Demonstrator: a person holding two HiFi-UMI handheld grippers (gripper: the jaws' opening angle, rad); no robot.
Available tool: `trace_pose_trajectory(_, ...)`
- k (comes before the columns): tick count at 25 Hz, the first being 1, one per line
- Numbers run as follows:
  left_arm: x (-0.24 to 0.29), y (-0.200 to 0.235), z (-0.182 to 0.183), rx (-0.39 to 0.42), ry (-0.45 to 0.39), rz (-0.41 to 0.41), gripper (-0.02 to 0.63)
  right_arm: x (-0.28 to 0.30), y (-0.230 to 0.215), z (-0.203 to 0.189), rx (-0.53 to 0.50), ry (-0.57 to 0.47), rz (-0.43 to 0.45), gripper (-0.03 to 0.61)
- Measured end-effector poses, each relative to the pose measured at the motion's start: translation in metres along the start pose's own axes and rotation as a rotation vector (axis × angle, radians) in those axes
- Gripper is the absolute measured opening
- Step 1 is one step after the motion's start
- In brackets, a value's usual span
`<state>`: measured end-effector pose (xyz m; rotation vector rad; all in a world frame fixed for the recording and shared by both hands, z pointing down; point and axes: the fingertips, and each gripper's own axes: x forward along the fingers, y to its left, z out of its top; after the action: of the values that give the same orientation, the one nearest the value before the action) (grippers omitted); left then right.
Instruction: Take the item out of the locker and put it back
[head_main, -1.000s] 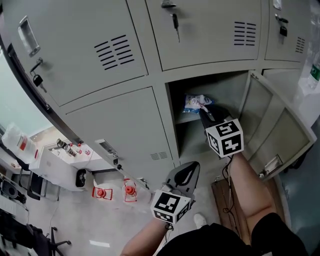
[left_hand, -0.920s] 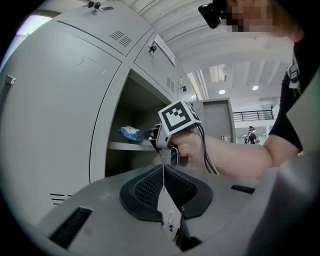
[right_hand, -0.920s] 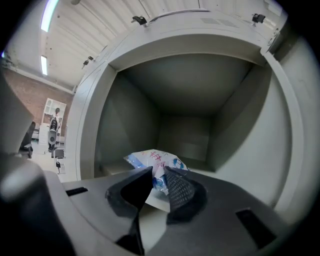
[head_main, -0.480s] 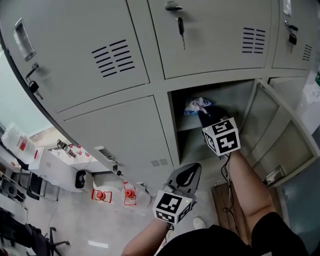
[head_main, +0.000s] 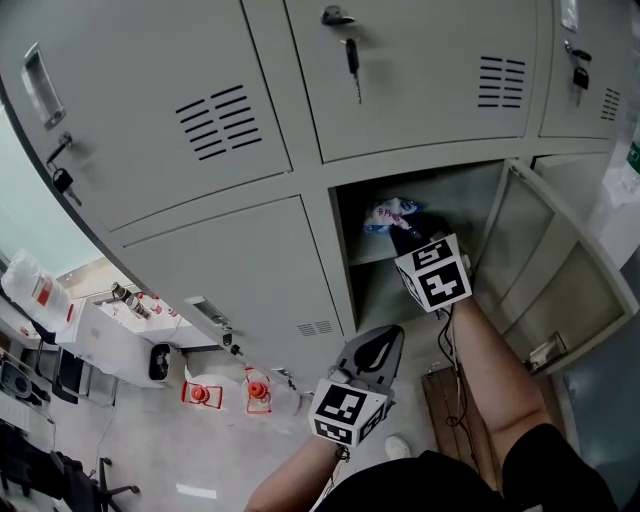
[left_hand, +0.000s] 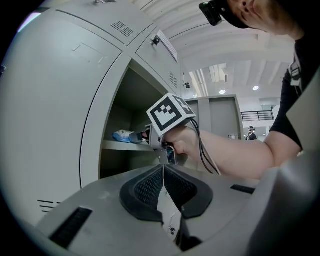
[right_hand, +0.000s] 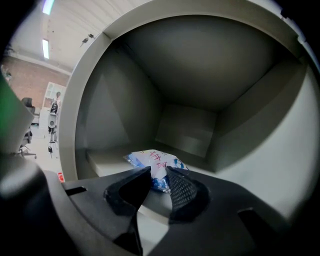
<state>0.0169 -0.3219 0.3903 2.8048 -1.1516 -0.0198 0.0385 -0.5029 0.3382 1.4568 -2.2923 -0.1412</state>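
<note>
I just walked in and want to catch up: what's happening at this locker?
Someone is working with two hand-held claws. The right claw reaches into the open locker. Its jaws have just been opening around a blue-and-white packet that lies on the shelf, and the pads no longer seem to press it. The left claw is shut and empty, held outside the locker.

Right gripper reaching out, left gripper held back.
The right arm stretches forward, its gripper tilted slightly down. Its jaws stand apart and have just been opening, with a packet's near end in the gap. The left arm stays low by the body, its gripper level, jaws closed together on nothing.
</note>
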Motion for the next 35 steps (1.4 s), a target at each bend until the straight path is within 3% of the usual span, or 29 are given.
trace_pose_trajectory(12,-0.009,-0.004,-0.004,-0.007,0.012,0.011,0.02,-0.006,0.001,0.002,0.025,-0.038,0.005,0.241)
trace_pose_trajectory(24,-0.032,-0.023,-0.001,0.006,0.006,0.005,0.02,-0.05,0.021,0.01,0.028,-0.094,0.01,0.245)
trace_pose_trajectory(28,-0.049,-0.036,-0.002,0.011,0.007,-0.001,0.02,-0.075,0.029,0.012,0.027,-0.113,-0.006,0.23)
trace_pose_trajectory(31,-0.065,-0.047,-0.003,0.014,0.007,-0.002,0.02,-0.099,0.039,0.014,0.039,-0.139,-0.014,0.17)
trace_pose_trajectory(33,-0.077,-0.054,-0.004,0.014,0.007,-0.001,0.02,-0.116,0.047,0.013,0.046,-0.155,-0.024,0.068)
trace_pose_trajectory(35,-0.09,-0.061,-0.006,0.012,0.008,-0.002,0.019,-0.131,0.058,0.009,0.047,-0.154,-0.021,0.054)
